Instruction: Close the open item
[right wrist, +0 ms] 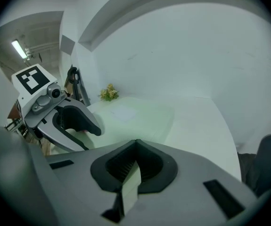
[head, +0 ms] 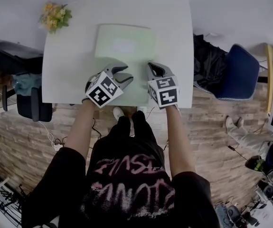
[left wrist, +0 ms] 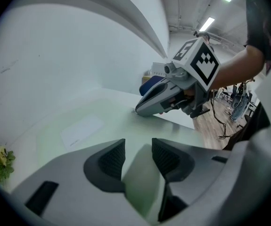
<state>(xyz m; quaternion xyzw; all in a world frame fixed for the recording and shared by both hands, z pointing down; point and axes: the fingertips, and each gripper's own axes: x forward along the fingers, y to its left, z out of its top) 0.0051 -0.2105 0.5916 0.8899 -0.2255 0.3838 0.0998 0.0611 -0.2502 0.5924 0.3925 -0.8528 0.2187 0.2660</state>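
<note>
left gripper (left wrist: 138,157): jaws apart, near edge of green folder (head: 124,46) between them, unclamped | right gripper (right wrist: 136,166): jaws pinched together on same edge, just beside left | green folder: flat on white table (head: 70,65), ahead of both grippers

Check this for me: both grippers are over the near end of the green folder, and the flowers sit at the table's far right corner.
One point is wrong: the flowers sit at the far left corner of the table, as the head view shows. The left gripper and right gripper are indeed over the green folder's near end.
</note>
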